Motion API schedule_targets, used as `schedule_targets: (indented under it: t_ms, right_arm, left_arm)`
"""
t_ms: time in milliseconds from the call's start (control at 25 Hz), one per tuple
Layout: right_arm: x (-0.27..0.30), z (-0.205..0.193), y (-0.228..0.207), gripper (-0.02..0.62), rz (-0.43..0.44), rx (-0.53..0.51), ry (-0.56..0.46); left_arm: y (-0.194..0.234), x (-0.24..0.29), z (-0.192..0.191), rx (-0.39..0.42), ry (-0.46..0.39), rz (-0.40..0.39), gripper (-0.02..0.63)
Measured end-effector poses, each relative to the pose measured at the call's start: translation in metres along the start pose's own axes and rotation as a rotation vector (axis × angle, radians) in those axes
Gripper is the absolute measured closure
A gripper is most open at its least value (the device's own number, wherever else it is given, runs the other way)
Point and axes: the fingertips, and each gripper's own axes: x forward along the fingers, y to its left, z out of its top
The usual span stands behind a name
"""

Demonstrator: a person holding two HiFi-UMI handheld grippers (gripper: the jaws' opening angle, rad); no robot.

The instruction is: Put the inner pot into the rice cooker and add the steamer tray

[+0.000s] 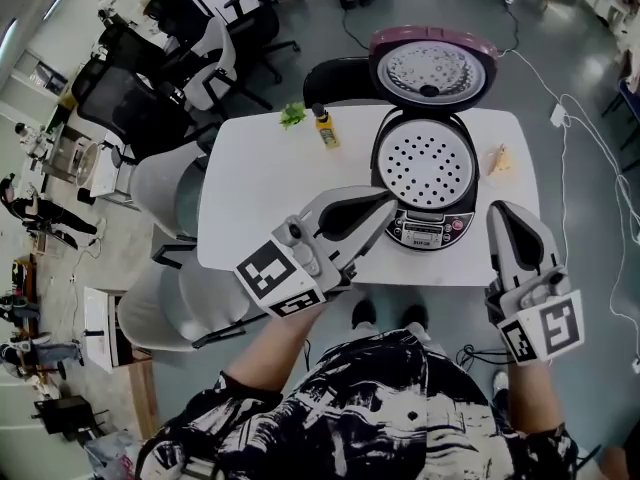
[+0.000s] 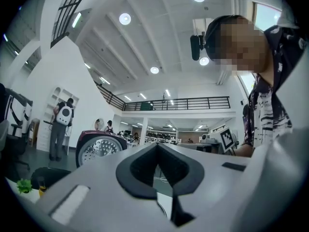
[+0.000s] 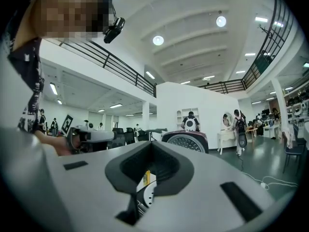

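The left gripper (image 1: 384, 206) has its two grey jaws pressed together with nothing between them. Its tip lies close against the left flank of the cooker in the head view; whether it touches I cannot tell. The right gripper (image 1: 503, 214), at the lower right of that frame, is likewise closed and empty, just right of the cooker's control panel. Both hover level over the near edge of the white rectangular table (image 1: 255, 193).

Right of centre stands the dark, silver-fronted rice cooker (image 1: 430, 226), its maroon domed lid (image 1: 432, 68) thrown back toward the top of the frame. The white round perforated steamer tray (image 1: 425, 168) sits flat in the mouth and fills it. The inner pot shows nowhere on the table, so I judge it lies under the tray and both steps are done.

The tray looks thin, stiff and light, with a smooth surface; the rim is the likeliest place to pinch it, since the holed floor offers nothing to grip. A metal pot would be heavier and slick, and is also best taken by its lip.
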Motion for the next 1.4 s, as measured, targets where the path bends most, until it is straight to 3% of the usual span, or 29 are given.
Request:
schedule_targets:
  t_ms: [1400]
  right_arm:
    - [0.025,-0.012,0.015,0.597,0.066,-0.009,0.029]
  left_arm:
    - [0.001,-0.007,-0.007,-0.020,0.009,0.022,0.601]
